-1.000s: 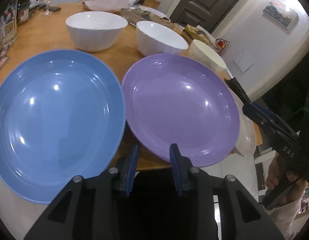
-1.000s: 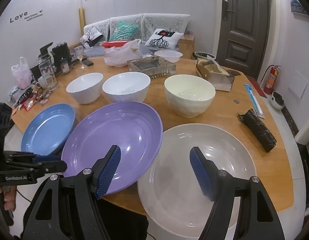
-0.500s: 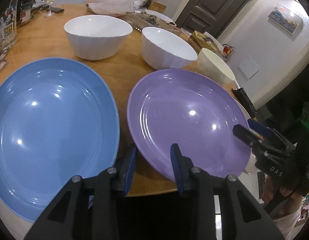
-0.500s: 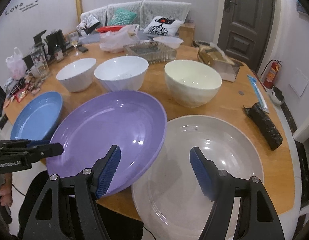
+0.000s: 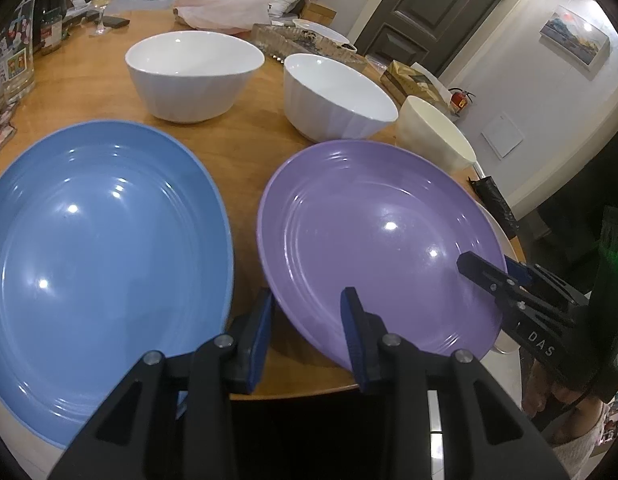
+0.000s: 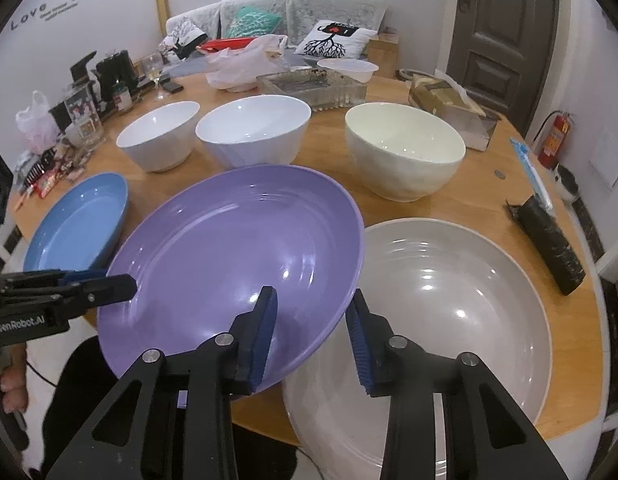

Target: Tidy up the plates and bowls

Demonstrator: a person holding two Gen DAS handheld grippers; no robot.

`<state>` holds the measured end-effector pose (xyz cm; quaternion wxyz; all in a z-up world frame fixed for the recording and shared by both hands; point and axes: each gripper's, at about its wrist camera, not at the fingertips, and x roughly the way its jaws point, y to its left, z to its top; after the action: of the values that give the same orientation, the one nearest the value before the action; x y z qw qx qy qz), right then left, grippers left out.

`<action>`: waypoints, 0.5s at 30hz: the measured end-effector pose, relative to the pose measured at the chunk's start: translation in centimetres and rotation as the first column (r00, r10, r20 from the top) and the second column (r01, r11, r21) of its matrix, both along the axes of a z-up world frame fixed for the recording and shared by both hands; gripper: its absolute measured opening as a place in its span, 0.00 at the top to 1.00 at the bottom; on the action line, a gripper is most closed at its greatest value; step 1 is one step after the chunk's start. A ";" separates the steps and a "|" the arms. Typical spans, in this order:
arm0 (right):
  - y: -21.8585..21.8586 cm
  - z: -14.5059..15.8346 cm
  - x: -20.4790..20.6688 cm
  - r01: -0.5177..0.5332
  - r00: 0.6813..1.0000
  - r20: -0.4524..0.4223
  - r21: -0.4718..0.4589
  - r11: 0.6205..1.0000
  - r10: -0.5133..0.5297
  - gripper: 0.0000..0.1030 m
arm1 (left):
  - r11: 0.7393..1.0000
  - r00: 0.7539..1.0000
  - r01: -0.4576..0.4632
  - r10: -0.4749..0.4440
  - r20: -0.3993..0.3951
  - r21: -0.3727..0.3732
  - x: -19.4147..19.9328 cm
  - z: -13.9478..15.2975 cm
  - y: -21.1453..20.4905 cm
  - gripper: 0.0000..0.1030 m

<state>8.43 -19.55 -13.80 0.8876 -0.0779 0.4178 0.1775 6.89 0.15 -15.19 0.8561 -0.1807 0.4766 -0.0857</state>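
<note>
A purple plate [image 5: 373, 240] [image 6: 237, 264] is lifted and tilted above the wooden table [image 5: 89, 92], its right edge over a grey-white plate [image 6: 449, 308]. My left gripper [image 5: 307, 336] is shut on the purple plate's near-left rim. My right gripper [image 6: 311, 336] has closed around its near-right rim, one finger above and one below. A blue plate [image 5: 97, 264] [image 6: 77, 224] lies flat at the left. Two white bowls [image 5: 195, 74] [image 5: 337, 100] and a cream bowl [image 6: 405, 156] stand in a row behind the plates.
A black wrapped bundle [image 6: 549, 240] lies at the table's right edge. A glass tray [image 6: 313, 86], a tissue box [image 6: 449, 108], plastic bags, a wine glass [image 6: 153, 72] and small clutter fill the back and left of the table.
My right gripper has narrowed from wide open onto the purple plate's rim. The purple plate has risen and shifted right, away from the blue plate and partly over the grey-white plate.
</note>
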 end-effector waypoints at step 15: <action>-3.8 2.2 -1.9 0.083 0.994 0.076 0.010 0.997 -0.083 0.71 | 0.994 0.993 0.086 -0.091 0.078 0.068 -0.6 3.4 -4.5 0.70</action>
<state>6.53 -23.36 -11.60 0.9099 -0.0640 0.3857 0.1387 6.28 -4.38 -11.79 0.8753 -0.1281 0.4518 -0.1152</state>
